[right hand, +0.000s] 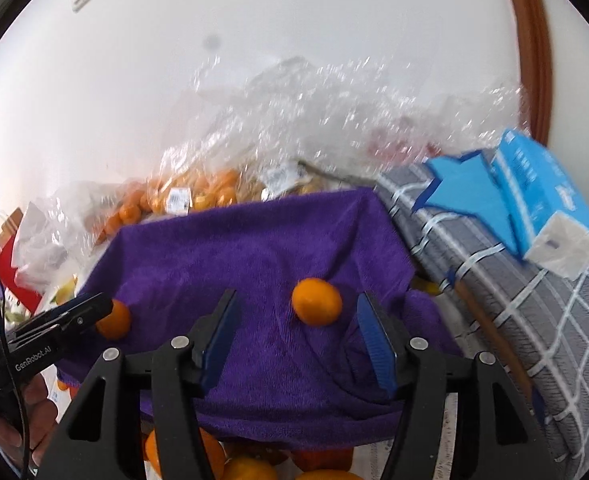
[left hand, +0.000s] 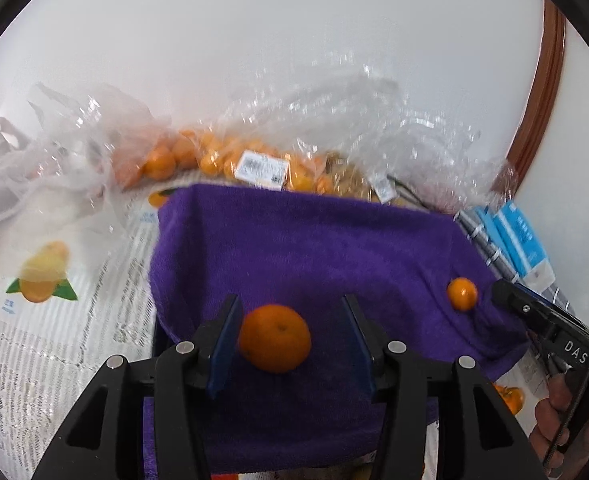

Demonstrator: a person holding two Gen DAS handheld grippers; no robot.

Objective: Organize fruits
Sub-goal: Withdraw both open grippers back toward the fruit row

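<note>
A purple towel (left hand: 314,240) (right hand: 254,248) is draped over a raised surface. In the left wrist view an orange (left hand: 274,338) rests on it between the fingers of my left gripper (left hand: 290,304). The left pad sits close against the fruit and the right pad stands clear, so the jaws are open. In the right wrist view a smaller orange (right hand: 317,302) lies on the towel just past my right gripper (right hand: 297,296), which is open with a gap on both sides. Each view shows the other gripper's finger and its orange (left hand: 461,294) (right hand: 114,320) at the side.
Clear plastic bags of oranges (left hand: 214,156) (right hand: 198,192) are heaped behind the towel against a white wall. A blue tissue box (right hand: 542,200) lies on a grey checked cloth (right hand: 514,300) to the right. Newspaper (left hand: 54,340) covers the left. More oranges (right hand: 250,468) sit below the towel's front edge.
</note>
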